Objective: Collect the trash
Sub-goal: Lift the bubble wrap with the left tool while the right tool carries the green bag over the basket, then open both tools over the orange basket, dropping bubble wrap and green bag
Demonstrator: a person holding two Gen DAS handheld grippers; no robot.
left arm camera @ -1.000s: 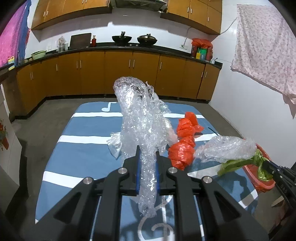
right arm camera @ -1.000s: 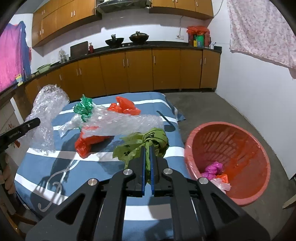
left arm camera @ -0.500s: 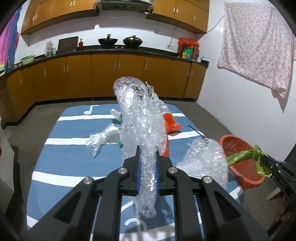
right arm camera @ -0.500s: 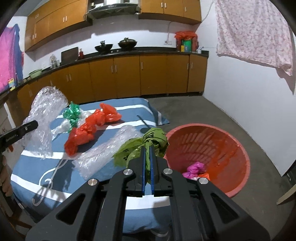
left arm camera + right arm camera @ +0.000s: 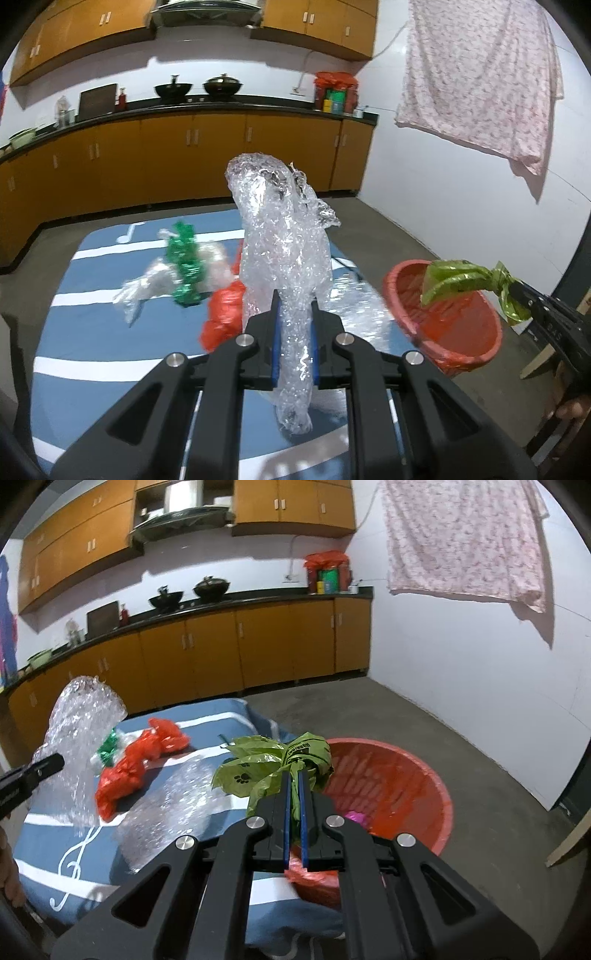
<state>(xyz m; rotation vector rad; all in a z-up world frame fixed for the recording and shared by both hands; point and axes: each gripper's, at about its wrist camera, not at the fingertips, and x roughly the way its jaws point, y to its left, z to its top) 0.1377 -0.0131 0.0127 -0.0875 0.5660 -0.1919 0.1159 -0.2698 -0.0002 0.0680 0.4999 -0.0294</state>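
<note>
Both jaws closed, left gripper (image 5: 293,306) clamping bubble wrap (image 5: 284,251), right gripper (image 5: 294,786) green bag (image 5: 273,762)

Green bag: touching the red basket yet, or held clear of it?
Cannot tell. In both wrist views the green bag, clamped in the right gripper, overlaps the red basket rim, but neither view shows a clear gap or contact.

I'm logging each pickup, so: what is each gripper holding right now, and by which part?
The left gripper pinches a crumpled wad of bubble wrap near its lower end. The right gripper pinches a green bag at its knotted neck.
</note>
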